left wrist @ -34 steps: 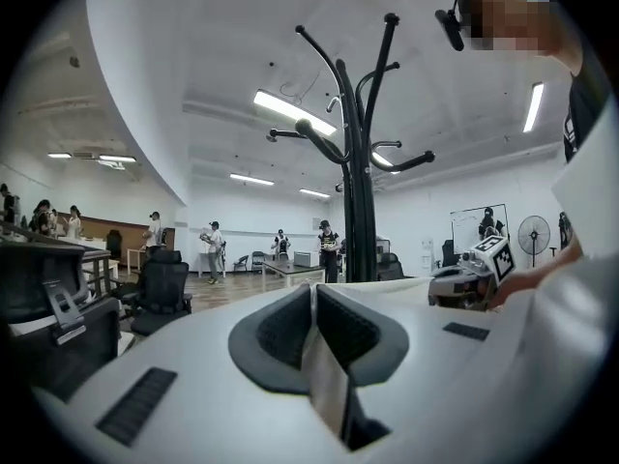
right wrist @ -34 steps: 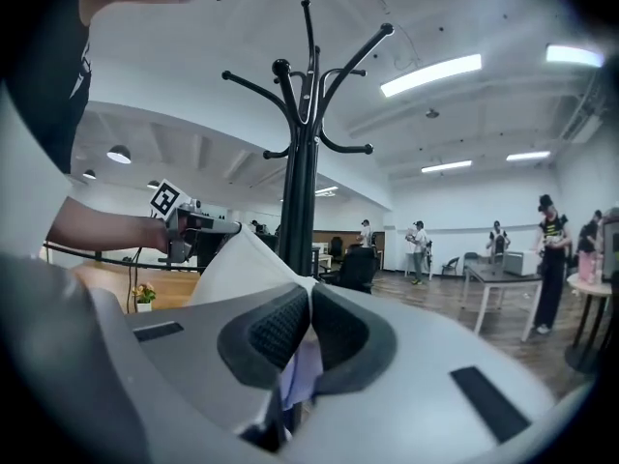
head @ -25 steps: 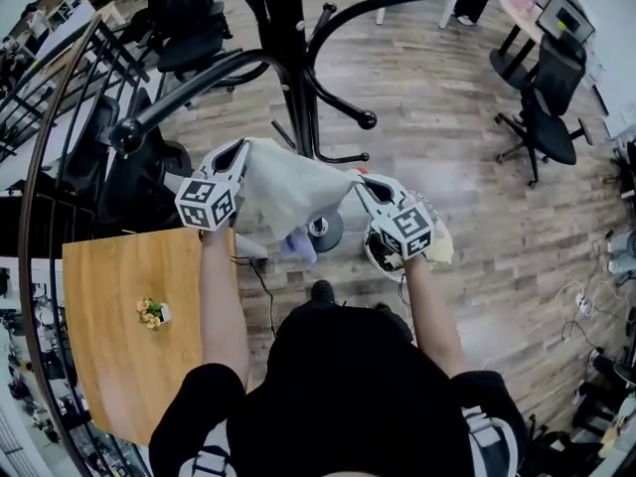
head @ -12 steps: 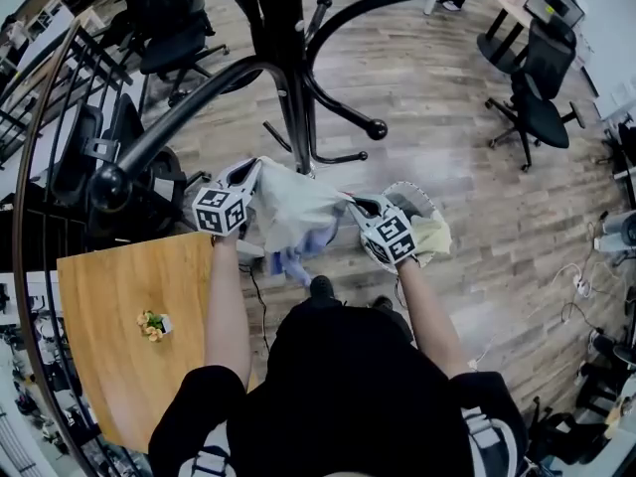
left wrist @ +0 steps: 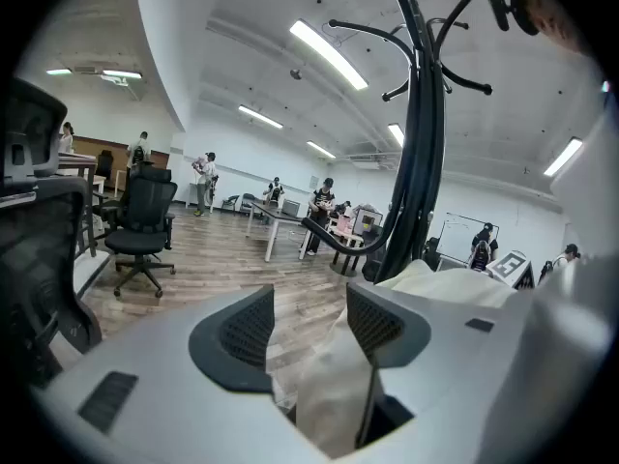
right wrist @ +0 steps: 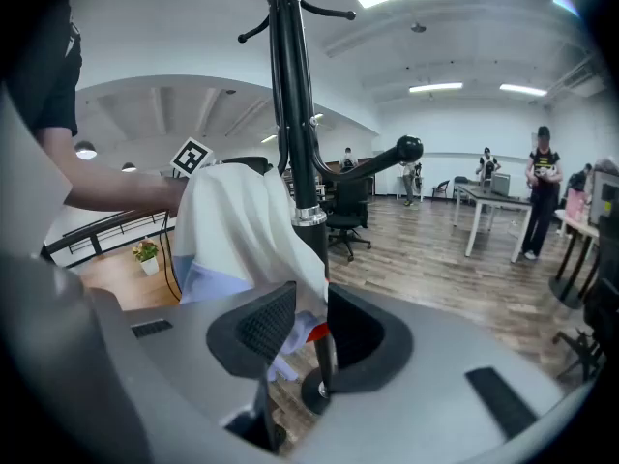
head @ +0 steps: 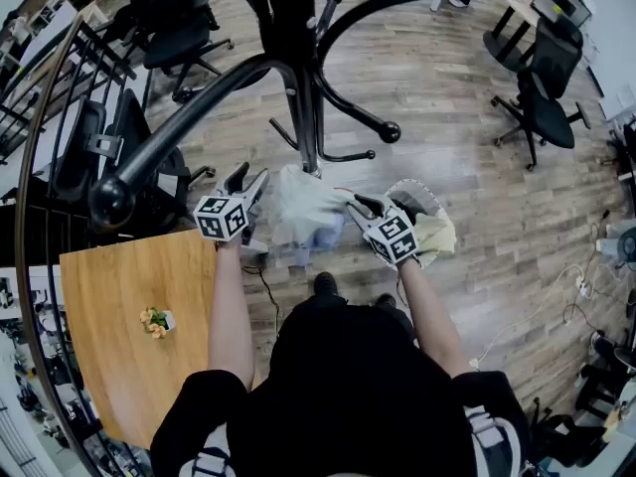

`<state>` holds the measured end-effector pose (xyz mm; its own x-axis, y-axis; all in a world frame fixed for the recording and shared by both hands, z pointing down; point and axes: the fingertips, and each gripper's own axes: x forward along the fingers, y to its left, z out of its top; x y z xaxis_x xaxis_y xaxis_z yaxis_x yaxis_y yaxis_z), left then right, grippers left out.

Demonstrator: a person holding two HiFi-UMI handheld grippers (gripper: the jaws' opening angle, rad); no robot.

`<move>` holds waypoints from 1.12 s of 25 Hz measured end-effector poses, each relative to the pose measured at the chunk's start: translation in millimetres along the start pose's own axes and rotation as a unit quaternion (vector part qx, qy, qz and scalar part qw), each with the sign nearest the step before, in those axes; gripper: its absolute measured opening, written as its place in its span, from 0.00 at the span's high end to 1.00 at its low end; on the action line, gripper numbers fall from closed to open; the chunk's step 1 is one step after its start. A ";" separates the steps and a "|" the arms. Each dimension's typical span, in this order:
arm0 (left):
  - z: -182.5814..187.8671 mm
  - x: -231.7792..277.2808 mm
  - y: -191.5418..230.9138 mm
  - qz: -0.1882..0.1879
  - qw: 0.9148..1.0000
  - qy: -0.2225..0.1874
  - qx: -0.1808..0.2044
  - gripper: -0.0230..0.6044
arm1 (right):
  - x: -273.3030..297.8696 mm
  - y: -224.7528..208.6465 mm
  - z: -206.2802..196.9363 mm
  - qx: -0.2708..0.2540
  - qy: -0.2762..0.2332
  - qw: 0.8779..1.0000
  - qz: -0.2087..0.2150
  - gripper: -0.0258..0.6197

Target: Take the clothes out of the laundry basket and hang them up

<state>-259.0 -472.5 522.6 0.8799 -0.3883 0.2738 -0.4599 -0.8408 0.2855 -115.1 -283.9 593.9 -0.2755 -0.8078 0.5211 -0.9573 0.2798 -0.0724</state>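
Observation:
A pale white garment (head: 303, 205) with a light blue part hangs bunched against the black coat stand's pole (head: 298, 78), between my two grippers. My left gripper (head: 248, 179) sits at its left edge; its jaws have just been opening and stand wide, with a fold of the cloth (left wrist: 329, 394) lying loose between them (left wrist: 309, 307). At the garment's right edge is my right gripper (head: 360, 205). Its jaws have also just been opening, with a gap showing (right wrist: 309, 303) and the garment (right wrist: 242, 230) hanging just beyond them. The laundry basket (head: 419, 195) holds a yellow cloth (head: 437, 235).
A wooden table (head: 109, 366) with a small flower pot (head: 154, 318) lies at the left, by a black railing (head: 40, 167). Office chairs (head: 545, 92) stand around. The stand's curved arms (head: 189, 107) reach over the grippers. A cable (head: 260, 286) trails on the floor.
Both grippers have come down beside the stand's pole. The garment, stretched between shut jaws earlier, now hangs slack and bunched, and both pairs of jaws have opened.

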 end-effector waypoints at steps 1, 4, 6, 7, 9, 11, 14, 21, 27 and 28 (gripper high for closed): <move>0.0 -2.8 -0.1 0.001 1.000 0.001 0.002 0.58 | -0.8 -0.8 1.1 0.001 -0.001 1.000 -0.003 0.78; 0.6 -11.3 -2.1 0.007 1.000 0.004 0.013 0.58 | -5.5 -3.6 6.6 0.006 -0.012 1.000 -0.010 0.73; 1.6 -17.4 -4.1 0.011 1.000 -0.001 0.013 0.58 | -10.4 -4.8 5.6 0.012 -0.015 1.000 -0.011 0.74; 2.1 -20.7 -5.5 0.013 1.000 -0.004 0.013 0.58 | -12.7 -5.0 3.3 0.014 -0.015 1.000 -0.011 0.74; 2.9 -27.3 -8.8 0.016 1.000 -0.008 0.018 0.58 | -16.5 -6.0 -2.6 0.016 -0.013 1.000 -0.012 0.74; 3.4 -34.4 -13.5 0.019 0.999 -0.011 0.024 0.58 | -19.7 -8.2 -13.8 0.020 -0.007 1.000 -0.013 0.74; 3.0 -46.0 -23.6 0.023 0.999 -0.021 0.026 0.59 | -27.5 -15.6 -21.4 0.018 -0.010 1.000 -0.019 0.75; 19.7 -81.1 -60.4 0.091 0.990 -0.079 0.071 0.84 | -69.6 -20.5 -26.0 0.008 -0.044 0.999 0.000 0.95; 5.9 -88.2 -125.3 0.058 0.993 -0.086 0.058 0.92 | -113.5 -23.3 -49.5 -0.004 -0.042 0.999 0.001 0.95; 4.2 -87.2 -136.8 0.057 0.993 -0.086 0.061 0.92 | -123.3 -26.7 -54.3 -0.003 -0.042 0.999 -0.002 0.95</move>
<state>-272.3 -325.2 455.8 0.8353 -0.5334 0.1331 -0.5488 -0.8233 0.1449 -50.8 -163.5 577.8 -0.2779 -0.8494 0.4487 -0.9581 0.2787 -0.0658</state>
